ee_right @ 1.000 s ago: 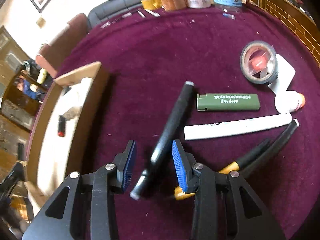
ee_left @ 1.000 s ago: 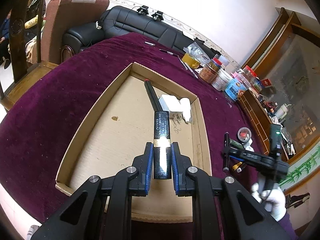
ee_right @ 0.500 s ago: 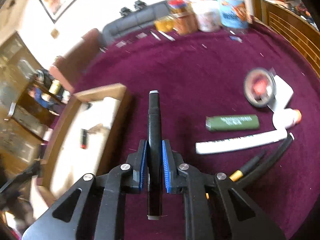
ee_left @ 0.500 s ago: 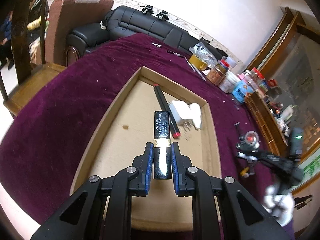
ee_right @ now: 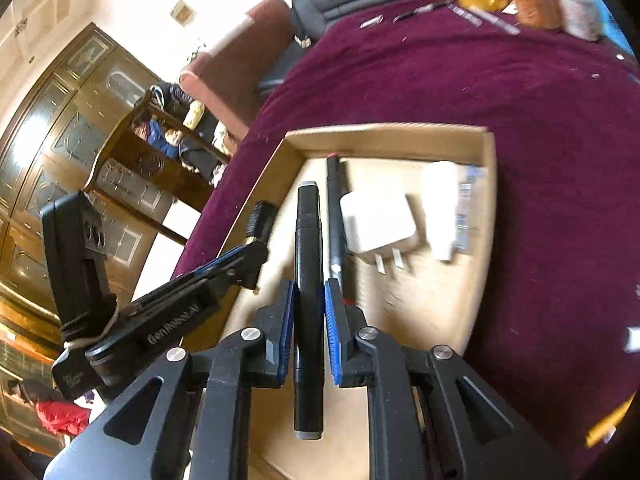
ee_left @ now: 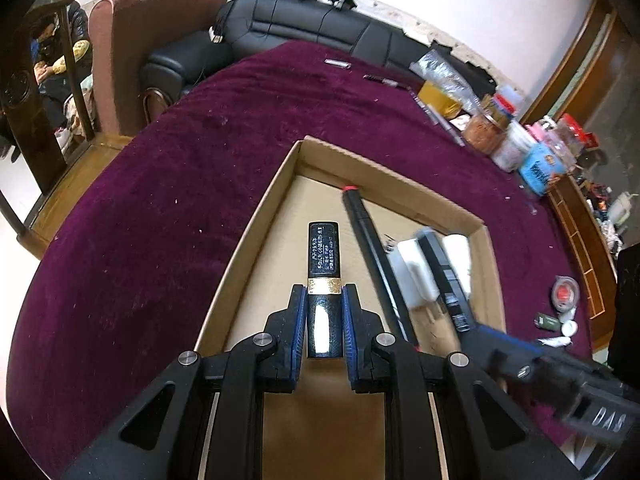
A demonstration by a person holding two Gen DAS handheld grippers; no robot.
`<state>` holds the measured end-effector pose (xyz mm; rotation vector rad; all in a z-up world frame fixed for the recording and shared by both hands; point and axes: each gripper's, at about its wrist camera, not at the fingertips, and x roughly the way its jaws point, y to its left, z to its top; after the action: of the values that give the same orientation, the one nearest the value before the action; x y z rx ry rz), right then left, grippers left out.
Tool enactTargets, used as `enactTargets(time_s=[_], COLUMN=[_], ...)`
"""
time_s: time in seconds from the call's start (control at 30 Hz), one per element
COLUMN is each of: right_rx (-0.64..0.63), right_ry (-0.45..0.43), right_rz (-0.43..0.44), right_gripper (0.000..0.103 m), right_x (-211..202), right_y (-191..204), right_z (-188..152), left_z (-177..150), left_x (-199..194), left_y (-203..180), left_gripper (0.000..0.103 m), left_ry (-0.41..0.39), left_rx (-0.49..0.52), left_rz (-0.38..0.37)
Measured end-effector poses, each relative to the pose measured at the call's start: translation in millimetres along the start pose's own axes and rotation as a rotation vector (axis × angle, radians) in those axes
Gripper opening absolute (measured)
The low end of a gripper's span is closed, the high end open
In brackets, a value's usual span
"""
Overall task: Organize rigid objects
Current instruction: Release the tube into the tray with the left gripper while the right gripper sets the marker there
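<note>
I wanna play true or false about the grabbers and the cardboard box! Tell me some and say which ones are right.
1. The left gripper holds a black tube with a gold band. True.
2. The right gripper is empty. False: its fingers clamp a black marker.
3. A white charger plug lies in the cardboard box. True.
4. The cloth under the box is green. False: it is dark purple.
5. A long black pen with a red tip lies in the box. True.
</note>
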<state>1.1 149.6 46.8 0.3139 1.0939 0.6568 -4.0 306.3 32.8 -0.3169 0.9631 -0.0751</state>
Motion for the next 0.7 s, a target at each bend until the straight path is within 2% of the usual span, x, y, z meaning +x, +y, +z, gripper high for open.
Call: enactTargets(time_s=[0.27,0.37,0.5,0.57,0.7], right_rx=[0.032,0.028,0.027,0.022,0.019], right_ry=[0.055,0.060,0.071,0.075,0.078], right_rz=[-0.012,-0.028,-0.058,-0.070,-0.082], right_gripper=[0.013,0.013,0.013,0.013,0.014], right_x=[39.0,43.3,48.1,50.0,48.2], right_y=[6.4,8.2,7.5,6.9,6.1], right_z=[12.3,16.0,21.0,21.7,20.7], left_z=[5.3,4.6,2.3,-2.8,-13.5], left_x=[10.7,5.1,-17.4,-33.1,-61.9], left_y=[12.1,15.1,20.0,24.1,30.5], left_gripper=[0.015,0.023,0.026,0.034,0.044], left_ry=[0.024,0.012,-0.041,-0.075,-0.136], left_rx=[-0.054,-0.064,-0.072,-0.086,-0.100], left_rz=[0.024,0.001,-0.029,-0.053,-0.065])
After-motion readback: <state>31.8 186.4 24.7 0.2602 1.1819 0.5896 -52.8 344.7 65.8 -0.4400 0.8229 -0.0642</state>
